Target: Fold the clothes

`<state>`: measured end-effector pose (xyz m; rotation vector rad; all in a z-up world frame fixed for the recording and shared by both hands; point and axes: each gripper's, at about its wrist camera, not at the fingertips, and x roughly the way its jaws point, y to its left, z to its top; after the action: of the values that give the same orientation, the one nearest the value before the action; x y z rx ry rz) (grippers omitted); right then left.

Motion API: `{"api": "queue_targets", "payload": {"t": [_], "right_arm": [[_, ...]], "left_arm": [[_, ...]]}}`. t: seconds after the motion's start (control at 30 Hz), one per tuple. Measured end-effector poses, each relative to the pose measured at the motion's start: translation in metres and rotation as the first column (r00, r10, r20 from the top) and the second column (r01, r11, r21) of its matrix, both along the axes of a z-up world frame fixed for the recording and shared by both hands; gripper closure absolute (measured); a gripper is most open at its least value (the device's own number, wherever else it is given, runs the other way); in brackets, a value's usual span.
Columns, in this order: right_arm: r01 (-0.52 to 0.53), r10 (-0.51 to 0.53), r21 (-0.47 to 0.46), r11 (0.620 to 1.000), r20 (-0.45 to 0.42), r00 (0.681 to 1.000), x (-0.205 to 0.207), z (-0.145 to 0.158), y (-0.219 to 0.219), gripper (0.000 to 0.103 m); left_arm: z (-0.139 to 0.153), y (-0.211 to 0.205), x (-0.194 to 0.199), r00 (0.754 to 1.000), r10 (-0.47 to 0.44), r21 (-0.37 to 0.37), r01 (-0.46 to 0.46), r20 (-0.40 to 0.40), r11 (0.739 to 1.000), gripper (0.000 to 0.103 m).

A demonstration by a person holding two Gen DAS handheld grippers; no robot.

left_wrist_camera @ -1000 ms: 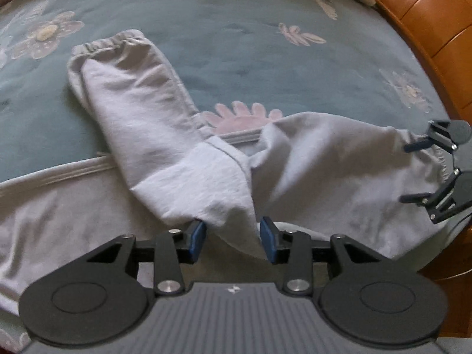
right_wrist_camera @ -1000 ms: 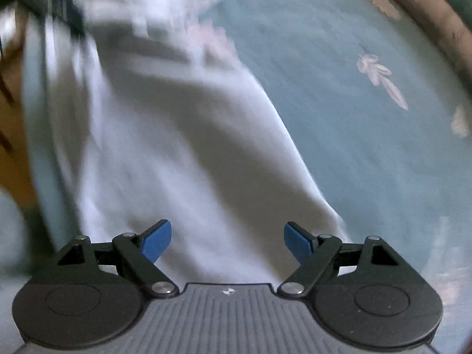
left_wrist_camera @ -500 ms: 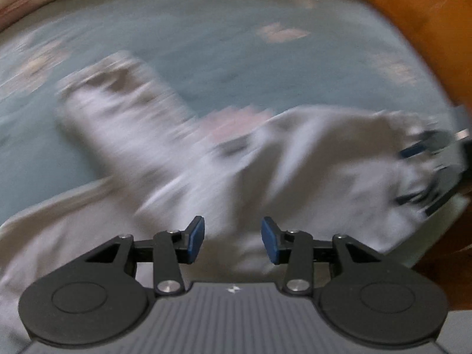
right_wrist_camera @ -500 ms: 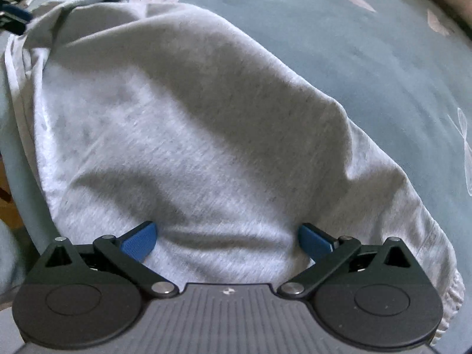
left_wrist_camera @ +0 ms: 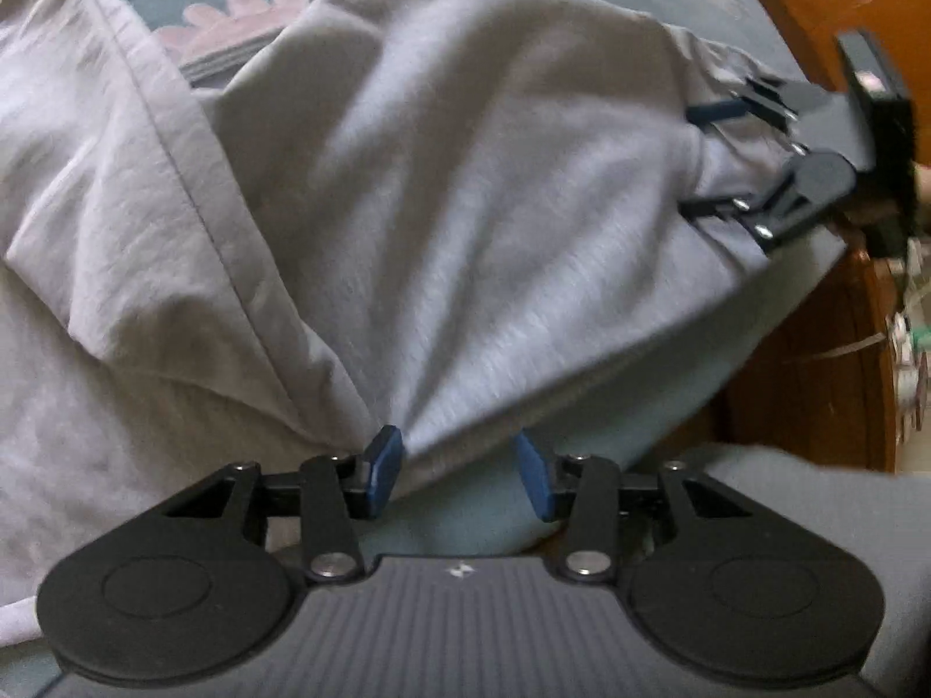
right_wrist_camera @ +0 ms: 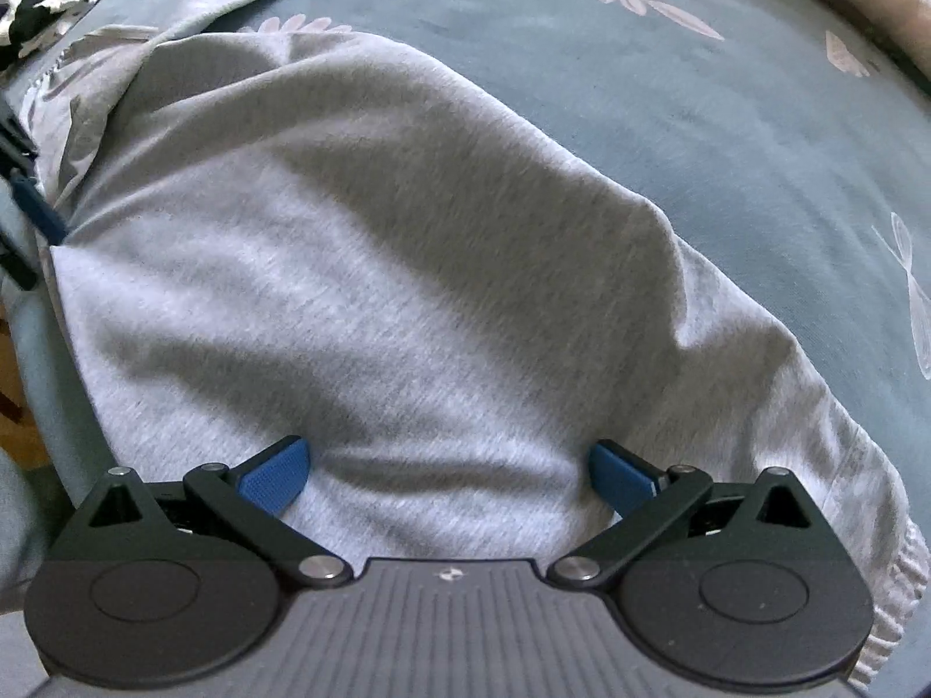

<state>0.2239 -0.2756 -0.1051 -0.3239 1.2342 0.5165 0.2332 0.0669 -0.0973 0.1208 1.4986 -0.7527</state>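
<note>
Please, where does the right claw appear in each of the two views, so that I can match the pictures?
Left wrist view: the right claw is at the right edge, at the grey garment's gathered end.
Right wrist view: it fills the bottom, jaws wide open over the cloth.
Shared landmark: the grey garment.

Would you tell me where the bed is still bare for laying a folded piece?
Bare blue bedspread lies beyond the grey sweatpants, toward the far bed edge. The near side is crowded: sweatpants fill it and both grippers sit over them.
</note>
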Motion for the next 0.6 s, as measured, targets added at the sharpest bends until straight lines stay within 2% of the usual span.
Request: {"api": "queue_targets", "payload": {"t": [0.1,0.17,0.23,0.33,0.4,0.47,0.5,0.57,0.6], "right_arm": [[0.000,0.000,-0.028,1.000,-0.017,1.000,0.004,0.001,0.004,0.000],[0.002,-0.003,-0.045,0.999,-0.024,1.000,0.007,0.003,0.006,0.000],[-0.003,0.002,-0.056,0.998,-0.021,1.000,0.009,0.006,0.008,0.000],[-0.021,0.021,-0.048,0.999,0.004,1.000,0.013,0.016,0.015,0.000],[-0.032,0.033,-0.032,0.999,0.026,0.999,0.017,0.024,0.023,0.000],[-0.045,0.045,-0.010,0.999,0.045,0.998,0.024,0.030,0.031,0.000],[-0.051,0.051,0.003,0.999,0.056,0.997,0.030,0.031,0.038,0.000],[-0.065,0.062,0.030,0.997,0.079,0.995,0.043,0.035,0.051,0.000],[-0.072,0.068,0.043,0.996,0.091,0.994,0.049,0.036,0.057,0.000]], "left_arm": [[0.018,-0.006,0.007,0.995,-0.009,-0.053,0.015,0.096,0.998,0.056],[0.021,-0.010,0.016,0.991,0.003,-0.092,0.009,0.134,0.996,0.051],[0.013,-0.013,0.024,0.989,0.012,-0.086,0.001,0.144,0.996,0.051],[-0.010,-0.012,0.025,0.994,0.025,-0.019,-0.023,0.108,1.000,0.052],[-0.014,0.000,0.015,0.993,0.069,-0.035,-0.065,0.101,0.997,0.049],[-0.018,0.010,0.010,0.995,0.102,-0.021,-0.102,-0.010,0.995,0.049],[-0.017,0.013,0.007,0.993,0.113,-0.014,-0.113,-0.029,0.993,0.049],[-0.007,0.017,0.010,0.994,0.111,-0.005,-0.111,-0.017,0.994,0.052],[0.002,0.018,0.015,0.993,0.113,-0.016,-0.112,0.021,0.994,0.052]]}}
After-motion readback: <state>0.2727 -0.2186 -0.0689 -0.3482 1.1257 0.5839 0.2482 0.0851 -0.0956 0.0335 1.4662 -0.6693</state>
